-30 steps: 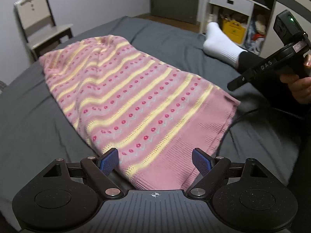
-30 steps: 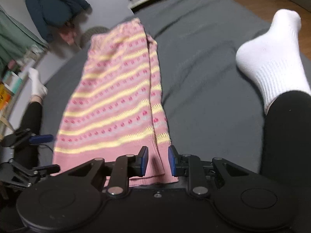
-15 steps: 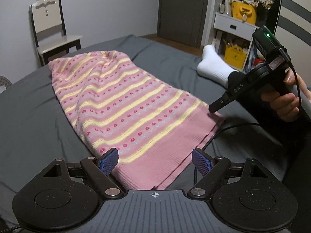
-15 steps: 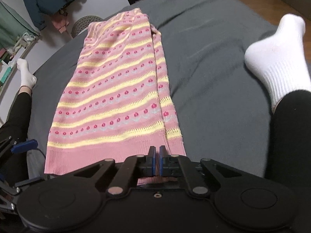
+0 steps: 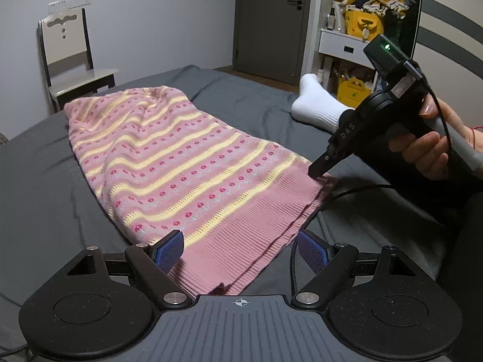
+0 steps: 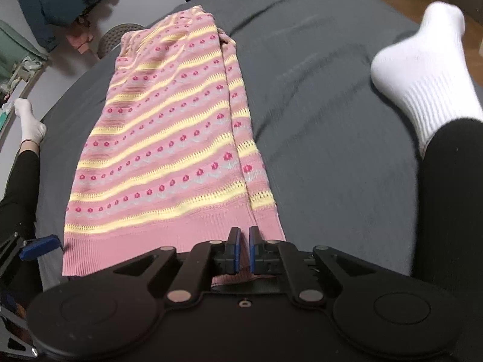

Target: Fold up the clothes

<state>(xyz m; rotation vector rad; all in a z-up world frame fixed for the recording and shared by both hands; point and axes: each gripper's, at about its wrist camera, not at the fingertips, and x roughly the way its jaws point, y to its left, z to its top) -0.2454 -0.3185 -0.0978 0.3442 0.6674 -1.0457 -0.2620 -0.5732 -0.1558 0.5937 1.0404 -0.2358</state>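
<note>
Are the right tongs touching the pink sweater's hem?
Touching. In the left wrist view the right tongs press their tip onto the corner of the pink sweater, whose ribbed hem bunches there.

Sweater (image 5: 181,163): pink knit, pale yellow stripes, rows of small red flowers, plain pink ribbed hem.
Bed (image 5: 45,187): dark grey cover.
Left gripper (image 5: 240,249): black body, blue pads on the fingers (image 5: 167,249).
Right gripper (image 6: 244,253): black, blue pads.
Sock (image 6: 422,69): white.
Legging (image 6: 452,196): black.
Chair (image 5: 69,60): cream and dark frame.
</note>
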